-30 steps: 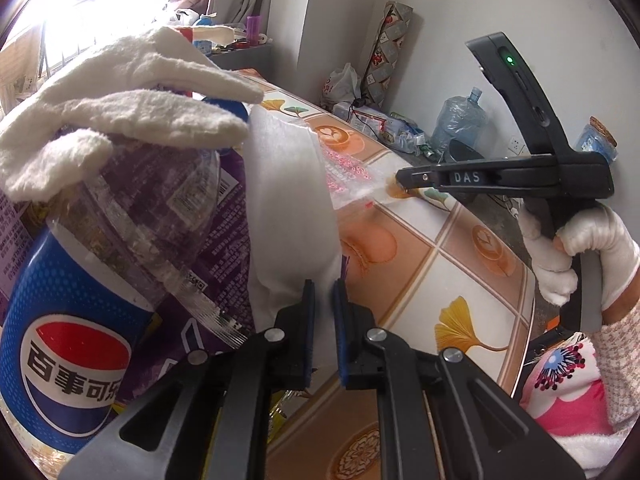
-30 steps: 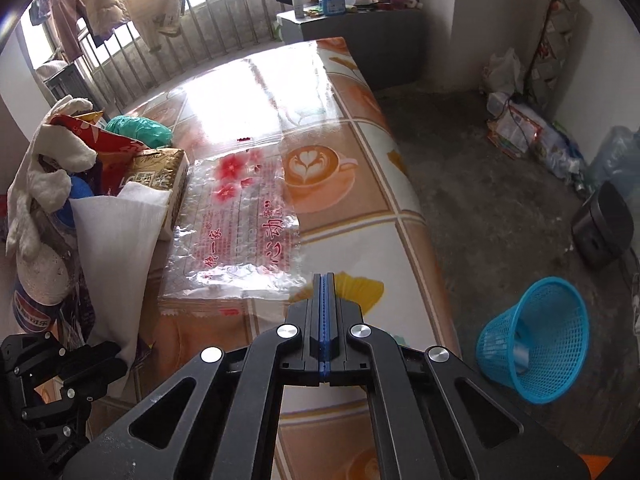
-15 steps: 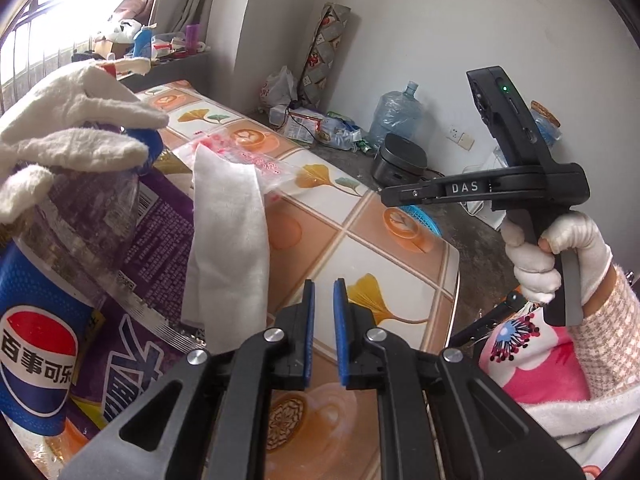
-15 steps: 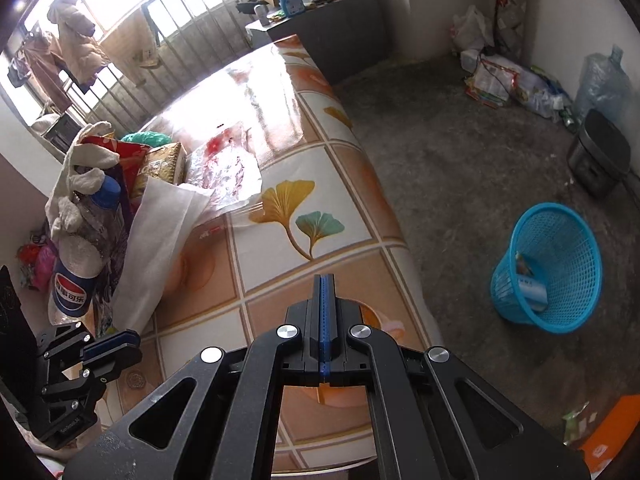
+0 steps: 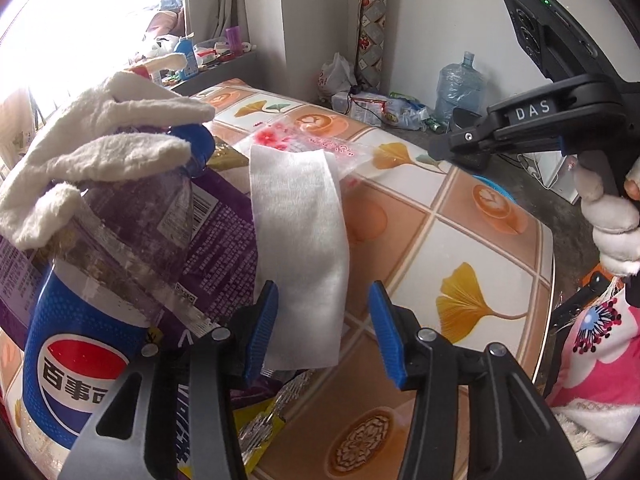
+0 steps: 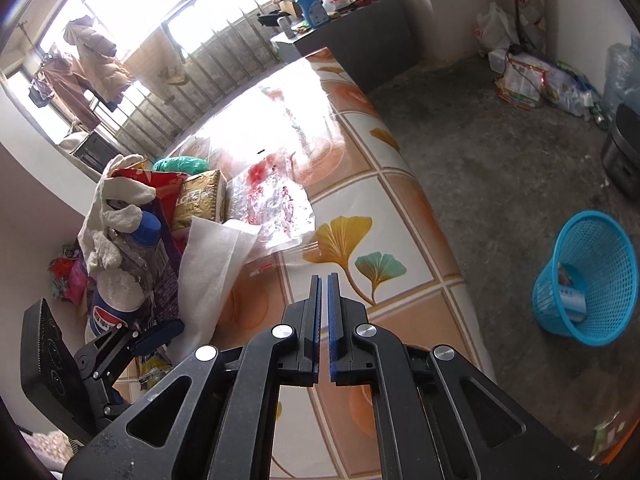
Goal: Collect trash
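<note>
Tissue sheet (image 5: 300, 236): draping between your left gripper (image 5: 324, 330)'s opening jaws, pads not pressing it. Right gripper (image 6: 324, 328) is parting slightly, empty. Risk: closing low is snagging the purple wrapper (image 5: 216, 256) beside the left pad, toppling the Pepsi bottle (image 5: 80, 344).

Both wrist views look steeply down, close over 1 shared table (image 5: 472, 240).

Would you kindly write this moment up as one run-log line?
left gripper: jaws opening, white tissue between, unpressed | right gripper: jaws opening, nothing between | blue basket: on floor
</note>
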Action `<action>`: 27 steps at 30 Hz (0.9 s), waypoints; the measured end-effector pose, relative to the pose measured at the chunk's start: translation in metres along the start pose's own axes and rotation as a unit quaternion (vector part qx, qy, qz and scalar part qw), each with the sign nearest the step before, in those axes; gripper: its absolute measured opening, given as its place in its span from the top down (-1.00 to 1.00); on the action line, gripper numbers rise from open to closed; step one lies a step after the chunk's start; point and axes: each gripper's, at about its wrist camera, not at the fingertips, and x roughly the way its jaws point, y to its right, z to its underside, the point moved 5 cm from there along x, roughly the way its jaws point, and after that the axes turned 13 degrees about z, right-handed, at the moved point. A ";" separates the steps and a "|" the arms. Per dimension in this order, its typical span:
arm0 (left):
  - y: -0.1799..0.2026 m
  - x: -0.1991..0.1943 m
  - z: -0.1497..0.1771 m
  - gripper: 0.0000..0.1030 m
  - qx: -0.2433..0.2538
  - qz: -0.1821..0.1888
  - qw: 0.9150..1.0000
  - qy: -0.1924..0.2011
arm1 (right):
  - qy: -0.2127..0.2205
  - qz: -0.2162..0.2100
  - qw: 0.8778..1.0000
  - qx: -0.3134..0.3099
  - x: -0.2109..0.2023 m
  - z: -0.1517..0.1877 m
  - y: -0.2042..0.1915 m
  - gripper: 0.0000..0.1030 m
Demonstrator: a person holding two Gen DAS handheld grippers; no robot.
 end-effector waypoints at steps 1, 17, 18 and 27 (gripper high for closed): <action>-0.003 0.001 0.000 0.19 -0.007 0.000 1.000 0.000 | 0.000 -0.003 1.000 -0.005 0.002 -0.003 -0.003 0.82; -0.035 0.001 -0.005 0.71 -0.072 0.028 0.997 0.015 | 0.010 0.067 0.990 -0.120 0.042 -0.023 -0.046 0.29; -0.035 0.001 -0.006 0.77 -0.075 0.033 0.996 0.016 | 0.014 0.084 0.987 -0.135 0.041 -0.021 -0.048 0.36; -0.036 -0.001 -0.016 0.88 -0.074 0.050 0.996 0.026 | 0.015 0.116 0.983 -0.145 0.027 0.000 -0.039 0.98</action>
